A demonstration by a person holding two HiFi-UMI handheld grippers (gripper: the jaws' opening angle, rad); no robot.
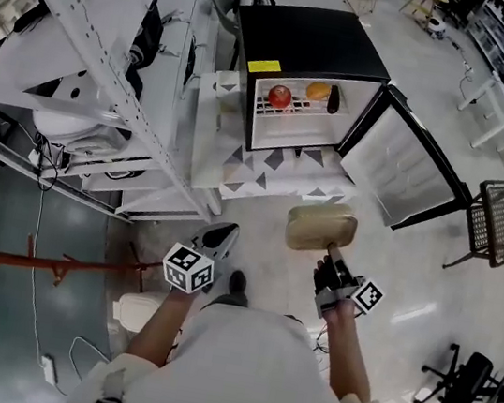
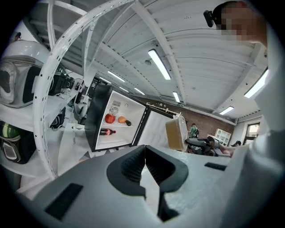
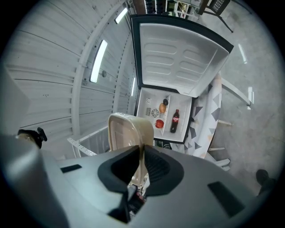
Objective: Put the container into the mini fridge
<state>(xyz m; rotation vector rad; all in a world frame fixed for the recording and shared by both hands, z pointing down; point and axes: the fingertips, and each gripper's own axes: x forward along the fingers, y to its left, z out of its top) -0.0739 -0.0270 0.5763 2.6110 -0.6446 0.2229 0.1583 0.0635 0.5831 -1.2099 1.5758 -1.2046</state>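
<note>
The black mini fridge stands ahead on the floor, its door swung open to the right. Inside it a red apple, an orange and a dark item lie on the shelf, and a cola bottle stands lower down. My right gripper is shut on the rim of a beige lidded container, holding it in the air short of the fridge. In the right gripper view the container rises from between the pads. My left gripper hangs at the left, shut and holding nothing.
White metal shelving fills the left side, close to my left gripper. The fridge rests on a triangle-patterned mat. A black wire chair stands to the right of the door, and an office chair is at the lower right.
</note>
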